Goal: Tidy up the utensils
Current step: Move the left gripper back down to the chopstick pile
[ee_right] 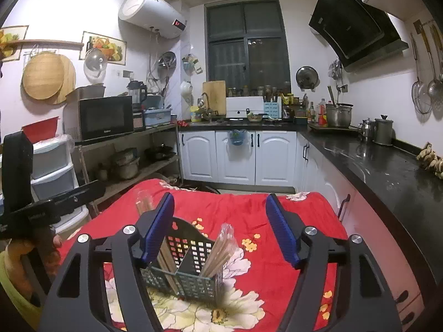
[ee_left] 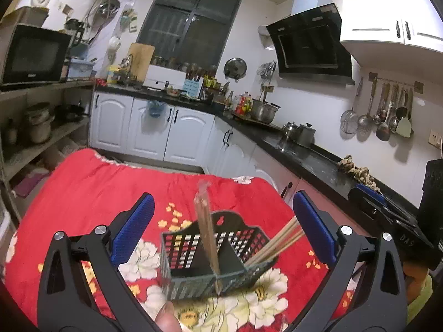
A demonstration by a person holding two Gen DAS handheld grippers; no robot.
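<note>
Two chopstick bundles [ee_right: 218, 251] upright in dark slotted caddy [ee_right: 188, 271]; both tongs [ee_left: 221, 238] [ee_right: 221, 229] wide open, empty.

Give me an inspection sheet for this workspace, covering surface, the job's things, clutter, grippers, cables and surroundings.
Surface: red floral tablecloth covering the table.
Job's things: dark perforated plastic utensil caddy with a centre divider, standing on the cloth; one bundle of wooden chopsticks leans in one compartment, a second chopstick bundle in the other.
Clutter: nothing seen on the cloth beside the caddy.
Grippers: left gripper open, right gripper open; neither has pads on the chopsticks.
Cables: nothing seen.
Surroundings: black microwave on a shelf, black countertop with steel pots, white cabinets, hanging ladles.
</note>
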